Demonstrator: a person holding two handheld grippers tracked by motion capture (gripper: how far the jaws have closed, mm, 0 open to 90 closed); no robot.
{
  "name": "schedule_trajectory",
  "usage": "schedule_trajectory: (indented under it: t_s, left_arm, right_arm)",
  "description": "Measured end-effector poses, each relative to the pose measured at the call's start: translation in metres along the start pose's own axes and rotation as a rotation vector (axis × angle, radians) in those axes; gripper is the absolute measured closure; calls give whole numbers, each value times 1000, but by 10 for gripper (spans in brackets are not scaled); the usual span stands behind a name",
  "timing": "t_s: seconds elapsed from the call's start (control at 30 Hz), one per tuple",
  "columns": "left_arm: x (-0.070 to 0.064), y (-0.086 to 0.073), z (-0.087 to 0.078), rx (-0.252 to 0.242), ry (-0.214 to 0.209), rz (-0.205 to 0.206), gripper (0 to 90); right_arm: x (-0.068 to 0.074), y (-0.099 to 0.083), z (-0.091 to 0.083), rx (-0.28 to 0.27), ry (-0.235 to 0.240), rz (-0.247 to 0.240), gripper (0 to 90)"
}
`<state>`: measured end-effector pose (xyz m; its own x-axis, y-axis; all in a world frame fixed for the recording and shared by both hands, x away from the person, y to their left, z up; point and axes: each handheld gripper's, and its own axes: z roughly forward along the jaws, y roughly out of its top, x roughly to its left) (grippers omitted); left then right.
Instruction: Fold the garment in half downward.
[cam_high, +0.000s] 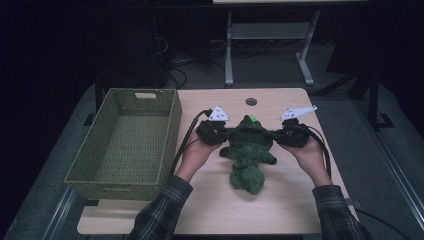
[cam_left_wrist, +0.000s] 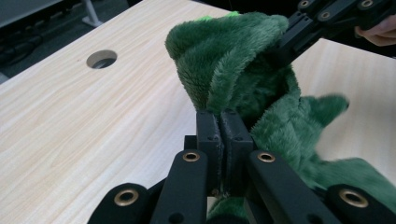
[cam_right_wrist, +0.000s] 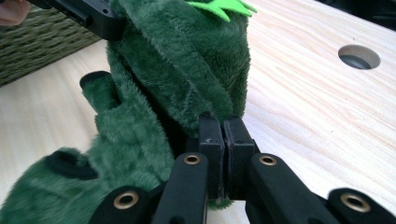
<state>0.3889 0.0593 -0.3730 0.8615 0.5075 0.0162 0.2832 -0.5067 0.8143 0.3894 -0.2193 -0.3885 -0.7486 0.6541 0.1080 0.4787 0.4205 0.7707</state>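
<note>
A dark green plush toy (cam_high: 248, 152) with a bright green crest lies in the middle of the wooden table (cam_high: 280, 210). My left gripper (cam_high: 226, 134) is shut on the plush toy's (cam_left_wrist: 233, 70) left edge, fur pinched between its jaws. My right gripper (cam_high: 272, 135) is shut on the opposite edge of the plush toy (cam_right_wrist: 182, 60). Between the two grippers the upper part of the toy is held up and stretched, while its lower body rests on the table. In the left gripper view the right gripper's black fingers (cam_left_wrist: 303, 32) grip the far side of the toy.
A green woven basket (cam_high: 127, 145) stands empty on the left of the table, close to my left hand. A round cable hole (cam_high: 251, 101) sits near the far table edge. Beyond the table are a metal frame (cam_high: 267, 45) and cables on the floor.
</note>
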Motion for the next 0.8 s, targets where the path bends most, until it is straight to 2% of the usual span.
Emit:
schedule_trajectory:
  t_s: [0.17, 0.4, 0.63, 0.73, 0.8]
  left_arm:
    - [-14, -1, -10, -14, -10, 31, 874]
    - [-25, -8, -20, -19, -49, 42, 874]
    - [-37, -26, -26, -25, -88, 59, 874]
    - [-42, -34, -28, -23, -98, 55, 874]
    - [-45, -38, -30, -10, -100, 72, 874]
  right_arm:
    - [16, -6, -10, -23, 12, -28, 878]
    - [34, -18, -20, -65, 36, -46, 878]
    - [45, -28, -24, -48, 61, -69, 877]
    - [50, -33, -26, -38, 70, -75, 877]
    - [54, -37, -29, -30, 69, -87, 877]
